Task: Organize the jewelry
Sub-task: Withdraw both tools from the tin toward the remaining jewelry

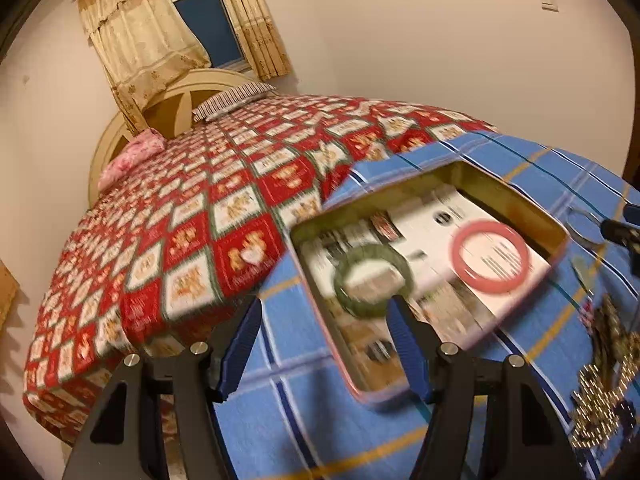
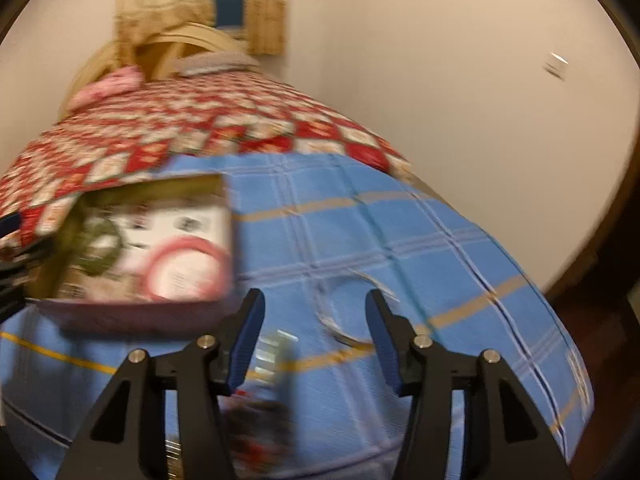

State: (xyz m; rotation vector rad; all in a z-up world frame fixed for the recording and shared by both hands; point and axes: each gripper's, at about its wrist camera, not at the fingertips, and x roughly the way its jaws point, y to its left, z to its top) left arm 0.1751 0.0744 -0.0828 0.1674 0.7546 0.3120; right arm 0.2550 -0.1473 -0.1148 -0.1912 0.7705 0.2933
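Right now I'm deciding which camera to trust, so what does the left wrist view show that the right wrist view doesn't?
Only the left wrist view shows the heap of gold bead chains sharply, and the open left gripper. Only the right wrist view shows the thin silver bangle whole, ahead of the open right gripper. Both show the shallow open tin on the blue plaid cloth, holding the green ring and the pink ring.

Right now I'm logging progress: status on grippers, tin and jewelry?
Left gripper open, empty. Right gripper open, empty. Green bangle and pink bangle lie in tin. Silver bangle and gold chains loose on blue cloth.
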